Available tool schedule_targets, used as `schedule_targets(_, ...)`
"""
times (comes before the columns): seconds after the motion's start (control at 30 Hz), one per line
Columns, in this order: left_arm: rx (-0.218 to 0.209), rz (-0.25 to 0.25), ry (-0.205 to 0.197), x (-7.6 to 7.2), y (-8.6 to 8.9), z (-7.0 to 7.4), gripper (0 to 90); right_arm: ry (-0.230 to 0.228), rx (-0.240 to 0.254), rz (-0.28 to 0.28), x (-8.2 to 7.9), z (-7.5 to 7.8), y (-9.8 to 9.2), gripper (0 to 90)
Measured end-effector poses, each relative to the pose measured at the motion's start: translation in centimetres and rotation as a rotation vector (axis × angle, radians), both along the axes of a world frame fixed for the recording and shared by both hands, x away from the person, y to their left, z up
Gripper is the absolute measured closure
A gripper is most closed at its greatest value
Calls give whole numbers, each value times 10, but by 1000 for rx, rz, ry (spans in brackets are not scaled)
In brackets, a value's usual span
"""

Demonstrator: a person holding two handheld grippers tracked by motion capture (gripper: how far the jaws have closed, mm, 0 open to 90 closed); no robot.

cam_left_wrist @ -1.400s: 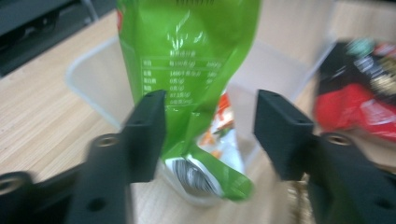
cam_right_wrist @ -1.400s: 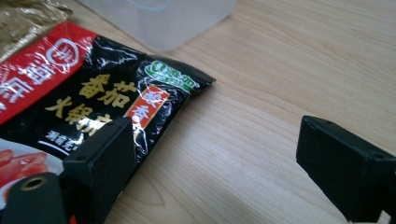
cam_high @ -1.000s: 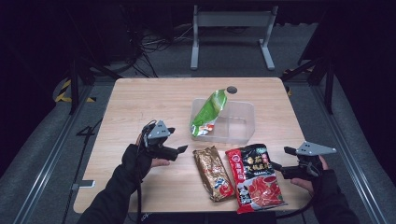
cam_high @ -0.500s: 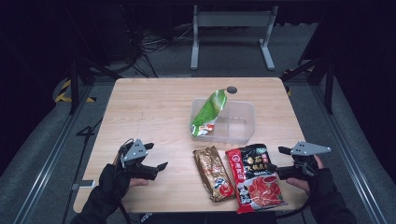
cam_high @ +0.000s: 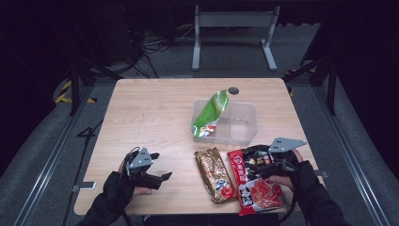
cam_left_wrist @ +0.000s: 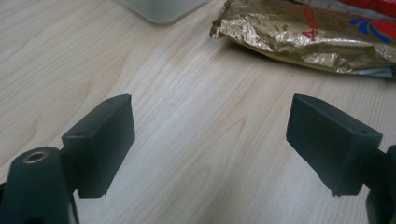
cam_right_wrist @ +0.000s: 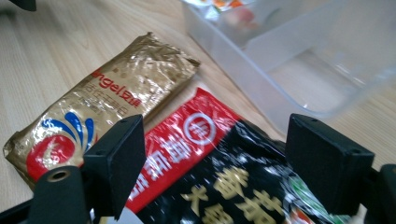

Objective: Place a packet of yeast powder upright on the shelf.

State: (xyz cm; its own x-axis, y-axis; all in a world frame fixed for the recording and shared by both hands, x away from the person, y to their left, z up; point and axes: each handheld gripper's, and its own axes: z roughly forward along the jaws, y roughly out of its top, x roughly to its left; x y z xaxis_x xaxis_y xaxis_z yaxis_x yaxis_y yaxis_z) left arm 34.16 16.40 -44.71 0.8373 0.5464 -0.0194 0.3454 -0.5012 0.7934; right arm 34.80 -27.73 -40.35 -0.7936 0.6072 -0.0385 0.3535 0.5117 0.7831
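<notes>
My right tool (cam_high: 263,162) hovered, jaws apart and just closing slightly, over the red-and-black packet (cam_right_wrist: 224,186): light, crinkly, slippery; I judged its near edge the best hold.

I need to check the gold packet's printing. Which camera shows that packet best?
The right gripper view: the gold packet lies close, almost whole, its logo legible. The high view shows the packet whole but small. The left gripper view catches its crinkled end at the top.

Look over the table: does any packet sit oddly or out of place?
Yes. The green packet stands tilted in the clear tub, leaning over its left rim rather than lying inside. The gold packet and red packet lie flat on the table.
</notes>
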Motion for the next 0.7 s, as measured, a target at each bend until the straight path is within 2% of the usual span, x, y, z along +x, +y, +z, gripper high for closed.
schedule_targets(0.07,3,-11,7,-1,-4,-1,162,9,-19,26,1,-1,11,214)
schedule_targets(0.17,7,-27,8,-2,-9,-1,168,37,-19,55,7,1,31,217)
schedule_targets(0.2,7,-30,7,-2,-11,-1,168,37,-19,55,7,1,31,217)
schedule_targets(0.27,7,-30,14,-2,-12,-2,168,68,-24,63,16,0,47,225)
schedule_targets(0.3,12,-32,12,-2,-12,-2,168,68,-24,63,16,0,47,225)
schedule_targets(0.43,3,-26,19,-1,-10,-3,168,107,-35,83,27,-5,70,251)
schedule_targets(0.5,3,-29,19,0,-10,-3,168,131,-47,82,33,-8,81,288)
schedule_targets(0.7,9,-36,15,-2,-10,-3,168,206,-75,51,49,-17,104,309)
